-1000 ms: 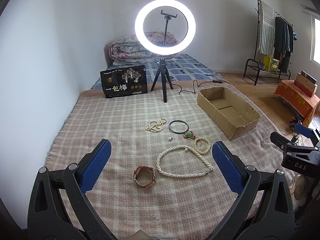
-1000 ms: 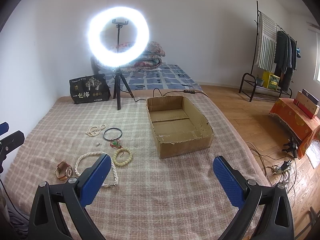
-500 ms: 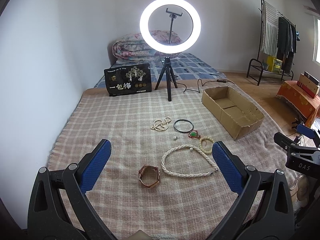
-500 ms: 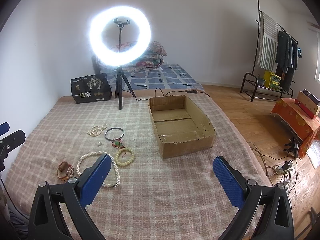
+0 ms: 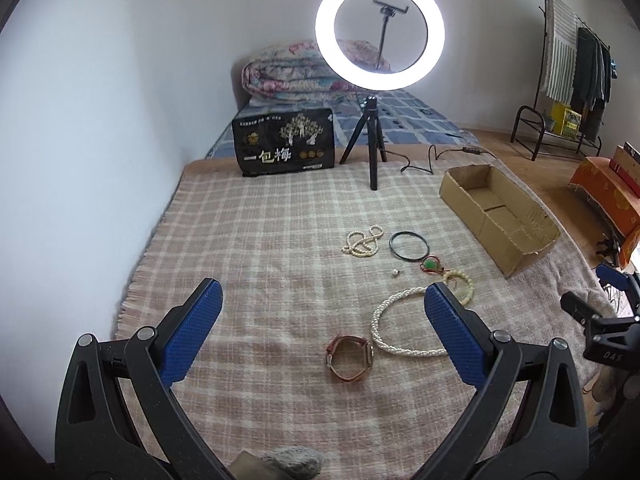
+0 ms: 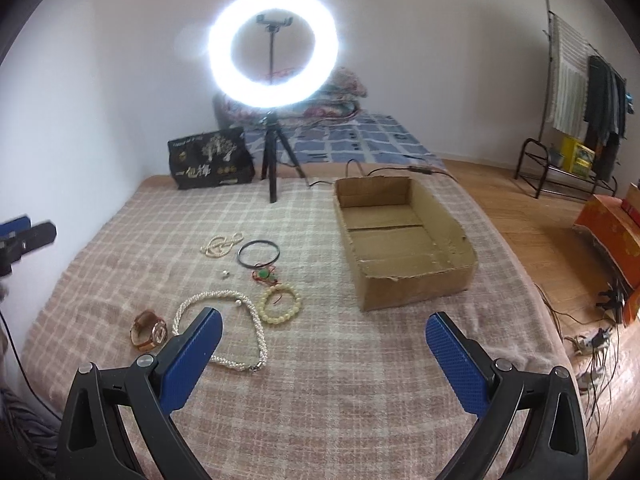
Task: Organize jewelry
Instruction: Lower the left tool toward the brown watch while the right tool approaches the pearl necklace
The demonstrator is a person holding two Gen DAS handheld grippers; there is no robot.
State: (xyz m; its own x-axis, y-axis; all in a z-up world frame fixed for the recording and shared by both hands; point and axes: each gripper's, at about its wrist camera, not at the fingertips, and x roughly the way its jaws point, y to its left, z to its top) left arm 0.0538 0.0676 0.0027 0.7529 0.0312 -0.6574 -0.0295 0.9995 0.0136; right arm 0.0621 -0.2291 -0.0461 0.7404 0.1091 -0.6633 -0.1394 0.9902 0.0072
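Jewelry lies loose on the checked blanket (image 5: pixel 260 248). A brown-strap watch (image 5: pixel 348 357) is nearest, with a white pearl necklace (image 5: pixel 394 322) to its right. Farther back are a small bead strand (image 5: pixel 362 241), a black bangle (image 5: pixel 409 245), a green pendant on red cord (image 5: pixel 431 265), a tiny silver piece (image 5: pixel 395 272) and a cream bead bracelet (image 6: pixel 281 303). An open cardboard box (image 6: pixel 404 240) sits right of them. My left gripper (image 5: pixel 320 332) hovers open over the watch. Open too, my right gripper (image 6: pixel 320 350) hangs above the blanket's near edge, beside the pearl necklace (image 6: pixel 224 320).
A lit ring light on a tripod (image 5: pixel 374 160) and a black printed bag (image 5: pixel 285 148) stand at the back. Its cable (image 5: pixel 428 160) trails toward the box. A wall (image 5: pixel 80 120) runs along the left. Right of the bed are wooden floor (image 6: pixel 540 220), a clothes rack (image 6: pixel 576 112) and floor cables (image 6: pixel 596 336).
The left gripper has shifted left and closer to the blanket, so the jewelry slid right in its view. The right gripper has moved forward slightly. Both stay open.
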